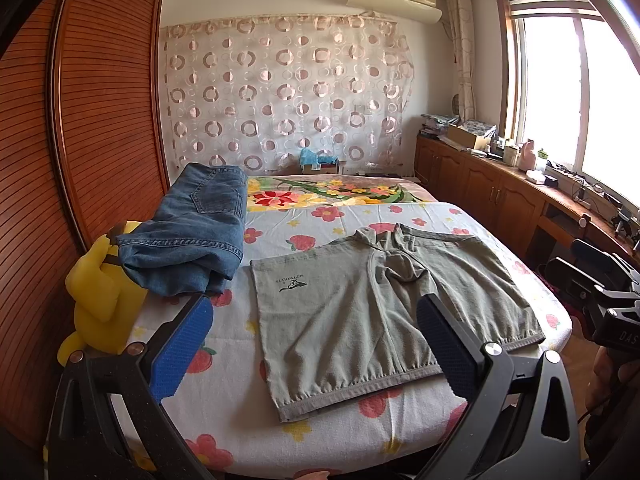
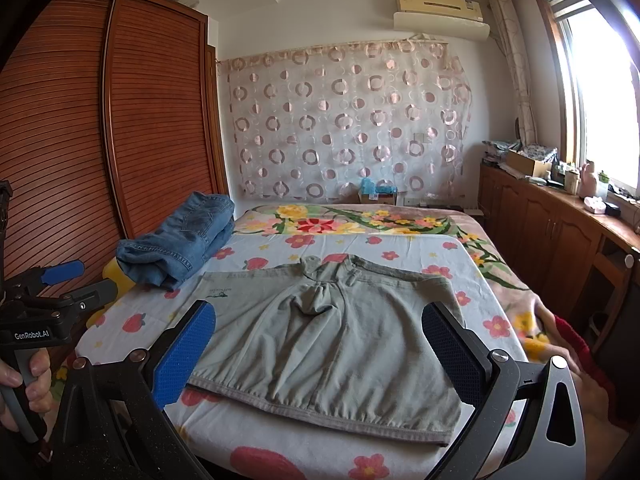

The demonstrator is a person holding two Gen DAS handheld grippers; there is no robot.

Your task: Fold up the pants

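Observation:
Grey-green shorts (image 1: 372, 312) lie spread flat on the flowered bed sheet (image 1: 224, 364), leg hems toward me and waistband far; a small dark logo marks the left leg. In the right wrist view the same shorts (image 2: 332, 340) fill the middle. My left gripper (image 1: 316, 332) hovers above the near hem, open wide, nothing between its blue pads (image 1: 180, 348). My right gripper (image 2: 320, 340) is likewise open over the shorts, empty. The left gripper's body (image 2: 48, 308) shows at the left edge of the right wrist view, held by a hand.
Folded blue jeans (image 1: 192, 236) sit at the bed's left, partly over a yellow plush toy (image 1: 100, 296). A wooden slatted wardrobe (image 1: 80, 128) stands close on the left. Wooden cabinets (image 1: 500, 192) with clutter run under the window at right. A red cloth (image 2: 576, 340) lies at the bed's right edge.

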